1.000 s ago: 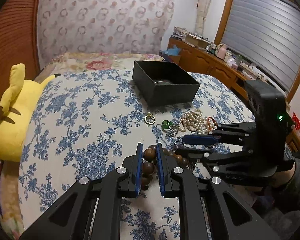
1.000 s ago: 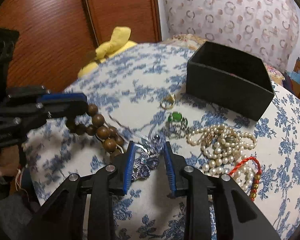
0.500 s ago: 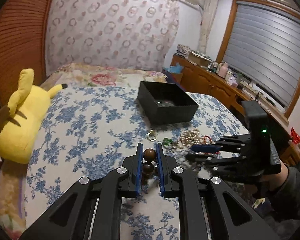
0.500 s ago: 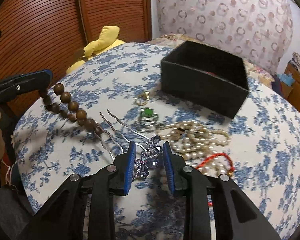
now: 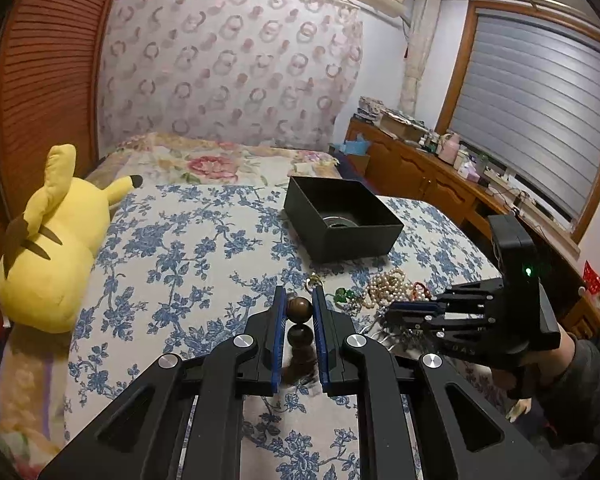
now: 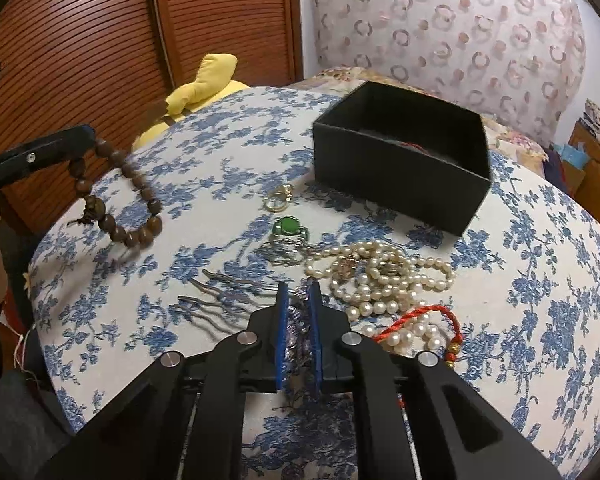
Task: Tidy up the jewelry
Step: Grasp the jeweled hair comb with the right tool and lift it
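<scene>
In the left wrist view, the left gripper [image 5: 299,307] is closed tight on a wooden bead bracelet [image 5: 299,309]: one brown bead is pressed between the blue pads and more beads hang below it, above the blue floral bedspread [image 5: 172,264]. Farther on the bed stands an open black box [image 5: 342,220] with a round metal thing inside. Between the box and the gripper lie a gold ring [image 5: 314,280], a green stone ring [image 5: 342,295] and a pile of pearl necklace [image 5: 388,285]. At the right side, the right gripper [image 5: 390,314] is held by a person's hand in a dark sleeve and points to the jewelry pile. A yellow plush toy [image 5: 48,256] lies at the left edge of the bed. In the right wrist view, the right gripper [image 6: 299,294] has its jaws closing on a purple jeweled hair comb [image 6: 296,332]; the ornament is between the pads and the metal teeth [image 6: 216,300] spread to the left on the bedspread [image 6: 540,264]. Just right of it lie the pearl necklace [image 6: 380,276] and a red cord bracelet [image 6: 420,320]. The green stone ring [image 6: 289,227] and the gold ring [image 6: 278,199] lie in front of the black box [image 6: 400,172]. At the left, the left gripper [image 6: 86,136] holds the wooden bead bracelet [image 6: 120,196], which hangs as a loop above the bed
</scene>
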`<state>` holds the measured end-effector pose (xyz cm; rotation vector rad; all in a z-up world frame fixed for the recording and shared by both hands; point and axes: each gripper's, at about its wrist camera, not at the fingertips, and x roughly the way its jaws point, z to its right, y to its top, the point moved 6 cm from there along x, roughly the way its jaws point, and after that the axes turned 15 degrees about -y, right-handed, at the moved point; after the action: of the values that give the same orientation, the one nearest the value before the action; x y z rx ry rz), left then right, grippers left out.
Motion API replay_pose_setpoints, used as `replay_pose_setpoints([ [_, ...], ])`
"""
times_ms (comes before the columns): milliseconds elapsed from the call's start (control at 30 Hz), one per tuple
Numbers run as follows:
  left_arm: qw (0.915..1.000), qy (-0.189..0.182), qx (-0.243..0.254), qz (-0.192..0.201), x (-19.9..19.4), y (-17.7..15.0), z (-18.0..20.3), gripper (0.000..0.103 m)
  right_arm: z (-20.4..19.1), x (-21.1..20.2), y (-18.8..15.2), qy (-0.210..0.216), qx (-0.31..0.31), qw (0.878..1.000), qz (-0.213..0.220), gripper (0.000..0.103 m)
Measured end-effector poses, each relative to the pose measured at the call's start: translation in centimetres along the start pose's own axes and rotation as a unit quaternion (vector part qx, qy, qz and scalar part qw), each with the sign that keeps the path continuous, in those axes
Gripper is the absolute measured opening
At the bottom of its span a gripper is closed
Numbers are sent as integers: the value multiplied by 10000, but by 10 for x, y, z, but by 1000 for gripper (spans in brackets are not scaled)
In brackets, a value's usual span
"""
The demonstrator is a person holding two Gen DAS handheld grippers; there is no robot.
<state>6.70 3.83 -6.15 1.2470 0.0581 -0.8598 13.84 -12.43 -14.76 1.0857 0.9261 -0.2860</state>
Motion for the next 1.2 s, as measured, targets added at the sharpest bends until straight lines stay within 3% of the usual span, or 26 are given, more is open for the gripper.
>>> replay_pose_setpoints([
  [100, 10000, -30, 3, -23, 1, -2, 2, 12, 4, 3, -1, -40, 34, 10000, -72, 29],
  [200, 10000, -48, 17, -52, 4, -3, 3, 12, 7, 3, -2, -18, 58, 9999, -124, 31],
  [433, 9999, -85, 80, -65, 8, -2, 8, 12, -2, 4, -2, 339, 71, 9990, -271, 31],
  [500, 9999, -88, 87, -81, 10, -2, 9, 12, -3, 4, -3, 524, 152, 9981, -301, 25],
  [633, 9998, -79, 99, -120, 14, -1, 8, 12, -2, 3, -4, 568, 193, 9978, -283, 25],
  [933, 9998, -150, 161, -13, 17, 14, 14, 12, 6, -16, 6, 405, 140, 9990, 96, 24],
  [1200, 9984, -268, 432, 226, 22, 60, 31, 12, 37, -39, 39, 95, 177, 9980, 592, 24],
])
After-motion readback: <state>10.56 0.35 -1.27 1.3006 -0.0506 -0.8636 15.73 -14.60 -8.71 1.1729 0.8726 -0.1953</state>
